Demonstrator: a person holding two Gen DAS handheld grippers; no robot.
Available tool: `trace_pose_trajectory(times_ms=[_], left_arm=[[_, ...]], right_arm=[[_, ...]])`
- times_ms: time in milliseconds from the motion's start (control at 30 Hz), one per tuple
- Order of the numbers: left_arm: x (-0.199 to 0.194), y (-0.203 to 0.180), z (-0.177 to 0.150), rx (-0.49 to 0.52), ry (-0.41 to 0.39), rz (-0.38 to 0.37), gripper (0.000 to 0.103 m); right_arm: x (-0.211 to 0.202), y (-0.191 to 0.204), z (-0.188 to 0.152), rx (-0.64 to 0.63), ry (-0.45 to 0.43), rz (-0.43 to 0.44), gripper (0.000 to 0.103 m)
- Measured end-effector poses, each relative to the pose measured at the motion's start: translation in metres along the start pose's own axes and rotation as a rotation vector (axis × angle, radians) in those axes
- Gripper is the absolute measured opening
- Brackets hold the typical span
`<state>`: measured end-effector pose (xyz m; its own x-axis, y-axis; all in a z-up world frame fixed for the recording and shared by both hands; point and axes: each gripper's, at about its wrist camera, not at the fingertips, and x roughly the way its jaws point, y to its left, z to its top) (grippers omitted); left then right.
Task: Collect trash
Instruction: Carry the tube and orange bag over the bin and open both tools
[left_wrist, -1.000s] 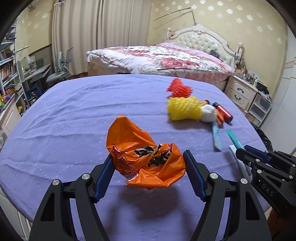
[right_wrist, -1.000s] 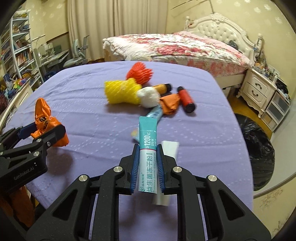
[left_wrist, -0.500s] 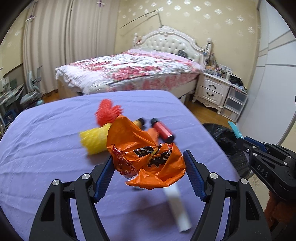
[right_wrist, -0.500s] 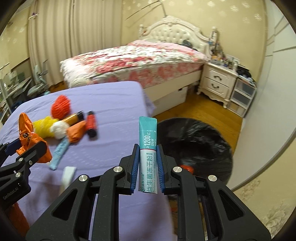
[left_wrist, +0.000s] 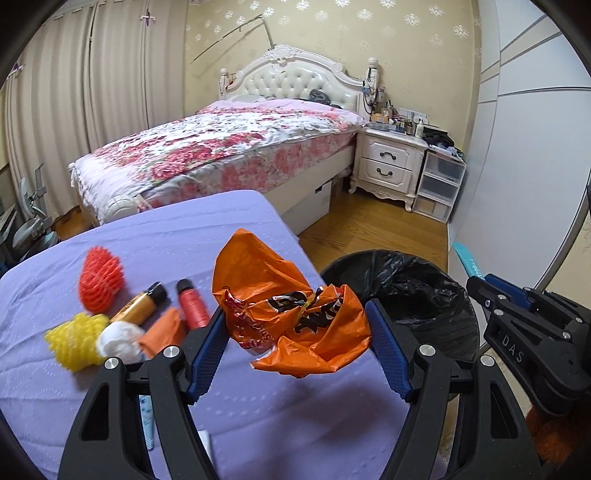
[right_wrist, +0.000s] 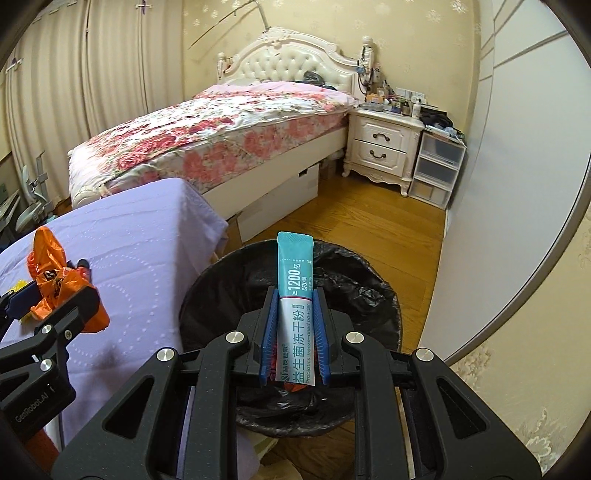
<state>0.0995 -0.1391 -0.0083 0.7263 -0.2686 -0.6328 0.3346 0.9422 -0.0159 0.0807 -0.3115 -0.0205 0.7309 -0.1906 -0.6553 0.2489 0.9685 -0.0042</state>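
My left gripper (left_wrist: 295, 332) is shut on a crumpled orange snack wrapper (left_wrist: 291, 314), held above the right edge of the purple table (left_wrist: 155, 243). My right gripper (right_wrist: 294, 314) is shut on a teal and white powder sachet (right_wrist: 295, 295), held over the black-lined trash bin (right_wrist: 351, 280). The bin also shows in the left wrist view (left_wrist: 406, 291), right of the table. The wrapper also shows in the right wrist view (right_wrist: 55, 277).
On the table lie a red mesh sleeve (left_wrist: 99, 280), a yellow mesh sleeve (left_wrist: 74, 339), a white ball (left_wrist: 118, 339), an orange bottle (left_wrist: 140, 302), a red tube (left_wrist: 192, 306) and an orange scrap (left_wrist: 162, 332). A bed (left_wrist: 221, 147) and a nightstand (left_wrist: 388, 162) stand behind.
Both grippers have swung right with their loads. The sachet now hangs over the bin and the orange wrapper has reached the table's right edge.
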Motion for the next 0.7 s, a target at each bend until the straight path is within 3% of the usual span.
trace_pose_trajectory(times_ms=[533, 633, 700], left_arm=[[0.050, -0.033, 0.011, 0.067, 0.059, 0.004, 0.072], [0.053, -0.034, 0.010, 0.070, 0.068, 0.006, 0.073], [0.054, -0.034, 0.009, 0.071, 0.072, 0.008, 0.075]], right_arm=[[0.030, -0.025, 0.000, 0.059, 0.036, -0.008, 0.020], [0.034, -0.026, 0.001, 0.067, 0.038, -0.009, 0.034], [0.035, -0.026, 0.001, 0.070, 0.035, -0.016, 0.038]])
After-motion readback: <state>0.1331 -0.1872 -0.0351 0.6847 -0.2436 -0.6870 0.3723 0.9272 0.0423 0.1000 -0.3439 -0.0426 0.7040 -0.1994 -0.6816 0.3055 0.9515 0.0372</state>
